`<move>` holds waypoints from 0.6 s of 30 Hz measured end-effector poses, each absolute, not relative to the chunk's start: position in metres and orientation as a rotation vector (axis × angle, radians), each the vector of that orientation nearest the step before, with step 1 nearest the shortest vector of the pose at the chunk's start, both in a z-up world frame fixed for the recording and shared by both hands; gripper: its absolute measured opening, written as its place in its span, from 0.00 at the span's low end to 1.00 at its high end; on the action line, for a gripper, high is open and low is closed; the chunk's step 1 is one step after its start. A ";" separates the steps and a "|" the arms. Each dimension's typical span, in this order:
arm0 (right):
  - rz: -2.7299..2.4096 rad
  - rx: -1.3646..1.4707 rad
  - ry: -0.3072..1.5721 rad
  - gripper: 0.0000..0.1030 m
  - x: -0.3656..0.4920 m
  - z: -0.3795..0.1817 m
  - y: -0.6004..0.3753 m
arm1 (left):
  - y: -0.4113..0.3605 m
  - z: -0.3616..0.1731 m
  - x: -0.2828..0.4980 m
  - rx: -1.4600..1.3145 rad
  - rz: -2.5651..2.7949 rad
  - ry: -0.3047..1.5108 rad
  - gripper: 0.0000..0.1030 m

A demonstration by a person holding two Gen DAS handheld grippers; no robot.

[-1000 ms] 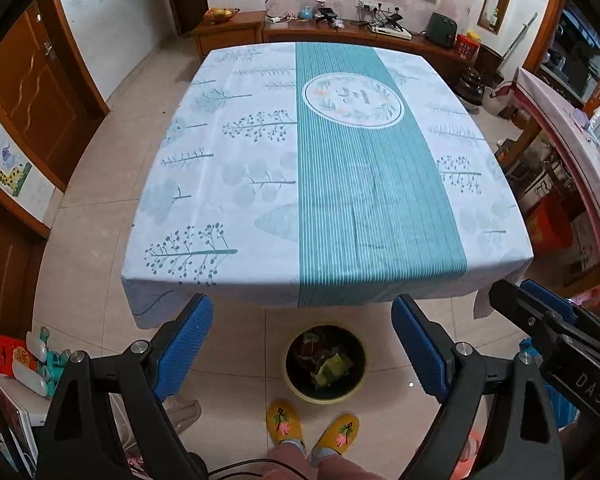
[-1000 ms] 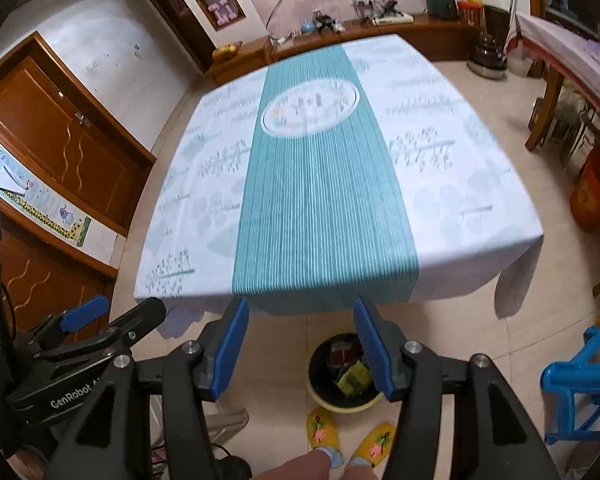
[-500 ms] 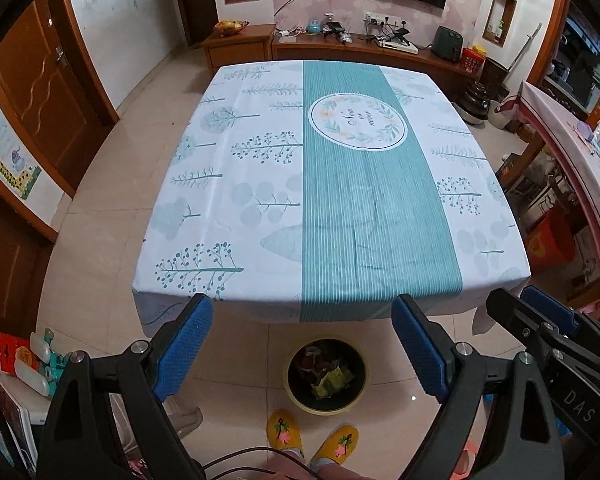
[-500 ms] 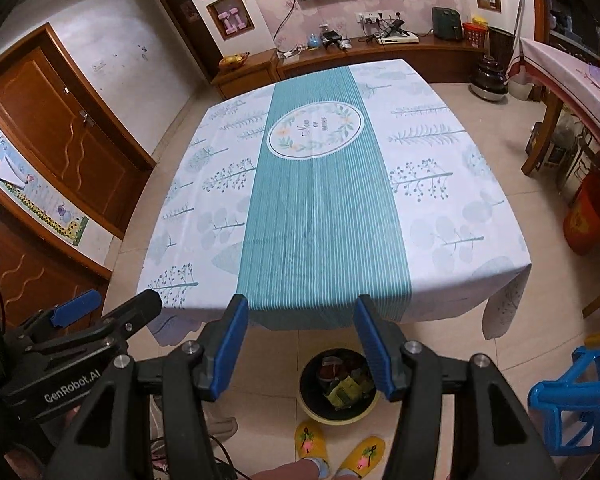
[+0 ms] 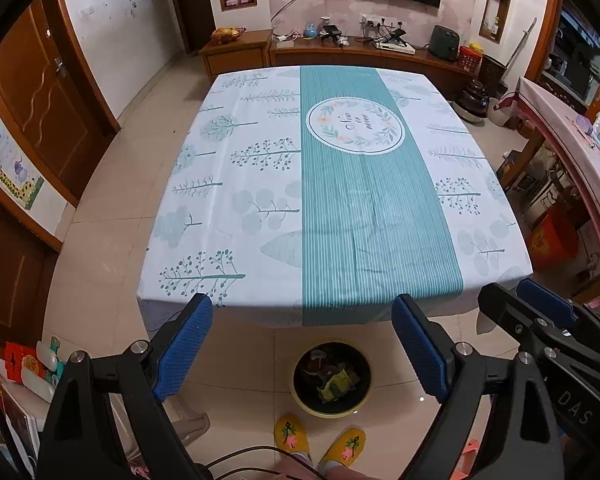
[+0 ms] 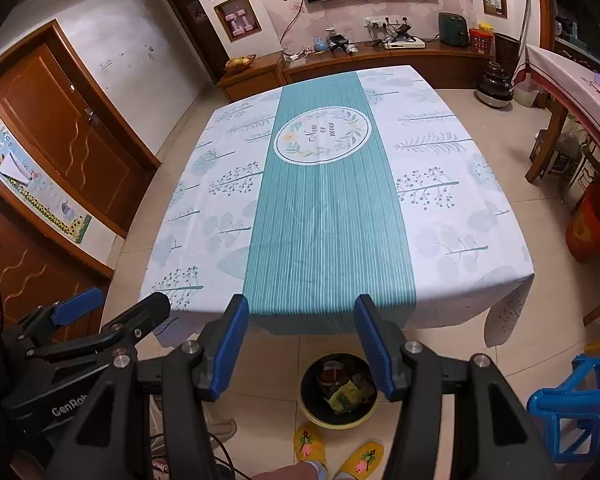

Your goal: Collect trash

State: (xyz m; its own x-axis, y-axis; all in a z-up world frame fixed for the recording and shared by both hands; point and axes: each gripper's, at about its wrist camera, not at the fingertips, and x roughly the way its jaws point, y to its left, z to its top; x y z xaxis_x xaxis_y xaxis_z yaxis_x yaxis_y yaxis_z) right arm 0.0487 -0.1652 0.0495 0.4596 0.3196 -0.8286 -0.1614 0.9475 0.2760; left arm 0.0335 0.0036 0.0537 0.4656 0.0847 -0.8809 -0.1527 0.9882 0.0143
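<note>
The bench (image 5: 228, 216) is framed farther off than before. Both grippers, left (image 5: 302, 346) and right (image 6: 298, 346), are held released above the trash bin (image 5: 332, 410) at its near edge.

Two handheld black plastic grippers, each with a pair of angled fingers faced by blue, finely dimpled rubber pads. On the left gripper (image 5: 302, 344), round silver screws sit at the finger pivots (image 5: 139, 347), and triangular cut-outs lighten the black arms. A thin black cable curves below it. The right gripper (image 6: 298, 346) has the same build, with silver screws near each blue pad (image 6: 374, 348). White lettering reads "DAS" on one gripper body and "GenRob" on the other. The person wears yellow slippers (image 5: 320, 442) decorated with small pink flowers, over pale socks.
</note>
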 end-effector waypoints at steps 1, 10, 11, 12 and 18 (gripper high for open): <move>0.298 0.167 1.053 0.54 0.049 0.050 -0.165 | 0.003 0.054 0.033 -0.070 0.146 1.077 0.87; 0.295 0.168 1.052 0.54 0.049 0.049 -0.166 | 0.003 0.056 0.035 -0.045 0.145 1.074 0.87; 0.294 0.169 1.053 0.54 0.049 0.048 -0.166 | 0.004 0.056 0.035 -0.044 0.146 1.074 0.87; 0.294 0.169 1.053 0.54 0.049 0.048 -0.167 | 0.004 0.056 0.035 -0.044 0.146 1.074 0.87; 0.292 0.166 1.049 0.54 0.048 0.049 -0.167 | 0.004 0.057 0.035 -0.041 0.142 1.071 0.87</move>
